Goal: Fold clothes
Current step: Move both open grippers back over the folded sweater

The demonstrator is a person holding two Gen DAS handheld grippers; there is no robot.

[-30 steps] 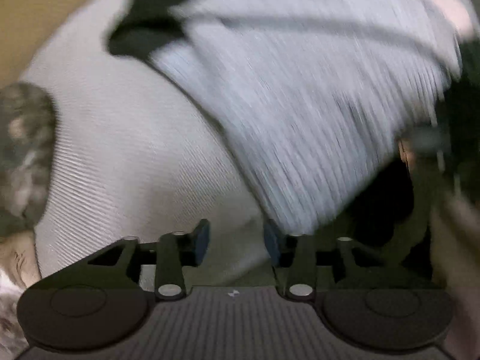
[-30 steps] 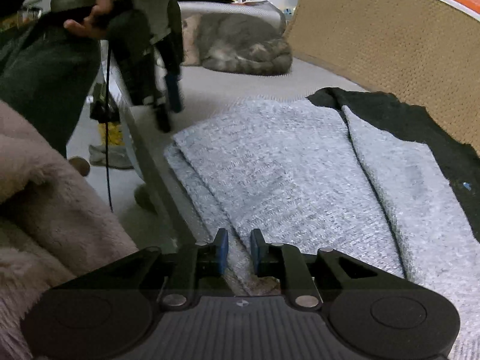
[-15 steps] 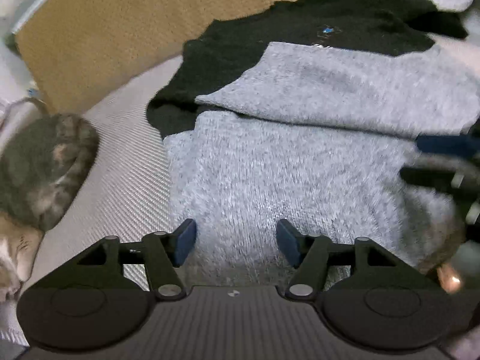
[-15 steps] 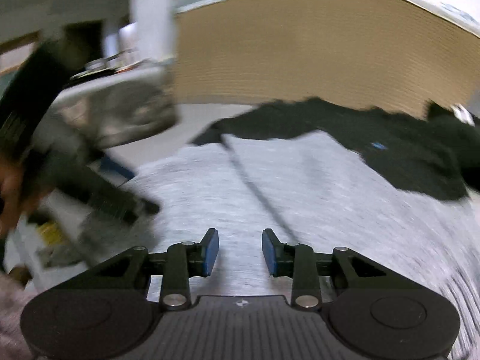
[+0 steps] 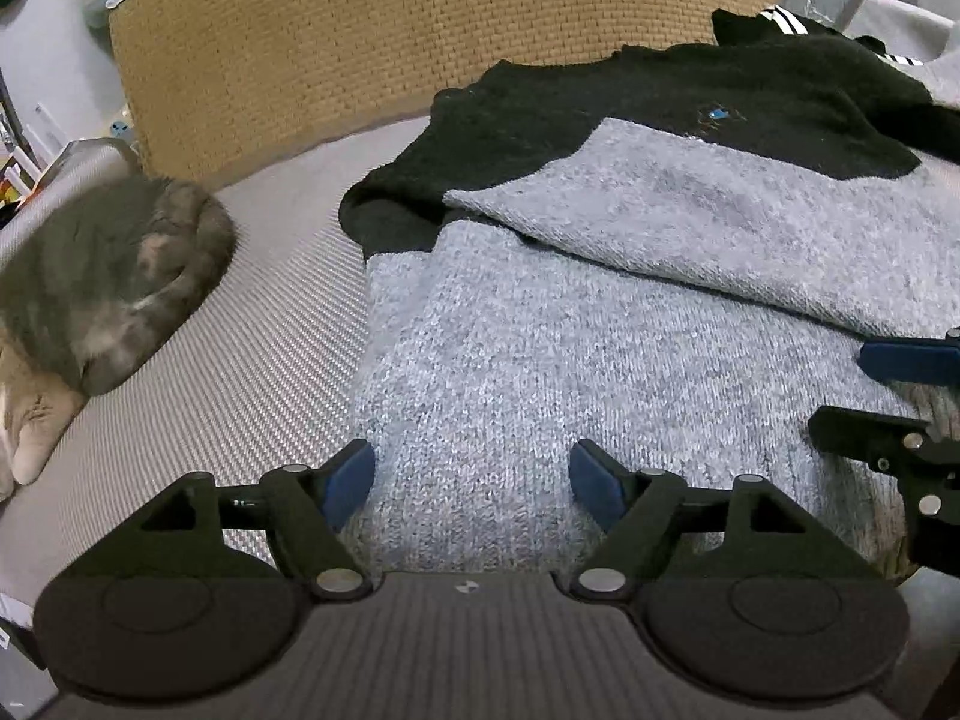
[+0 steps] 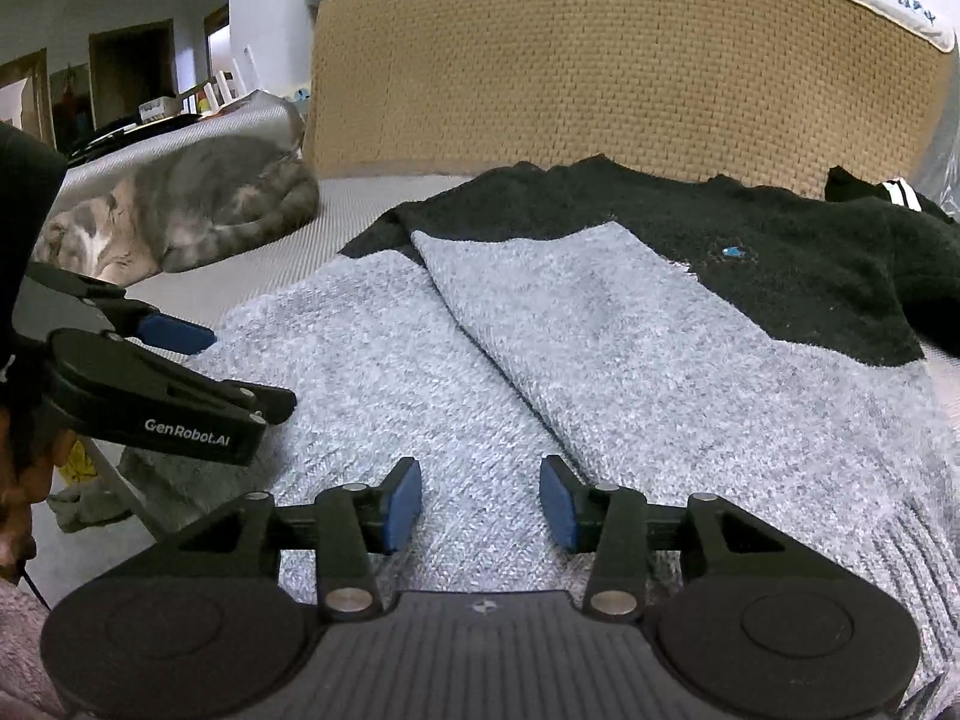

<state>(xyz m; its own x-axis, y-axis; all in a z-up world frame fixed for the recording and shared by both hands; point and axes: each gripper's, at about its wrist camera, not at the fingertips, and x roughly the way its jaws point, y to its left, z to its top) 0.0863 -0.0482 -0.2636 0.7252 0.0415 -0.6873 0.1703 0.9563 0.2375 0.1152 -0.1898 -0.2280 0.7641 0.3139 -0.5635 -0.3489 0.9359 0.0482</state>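
Grey knitted sweater [image 5: 600, 360] is spread lengthwise ahead of both grippers; left gripper [image 5: 471, 483] and right gripper [image 6: 480, 504] are held wide apart, empty, over its near hem.

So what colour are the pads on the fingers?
Blue pads on black fingers, clearest in the right wrist view.

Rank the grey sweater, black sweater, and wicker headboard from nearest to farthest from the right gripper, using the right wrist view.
1. grey sweater: right below the open right gripper.
2. black sweater: beyond it, toward the right.
3. wicker headboard: upright at the back.
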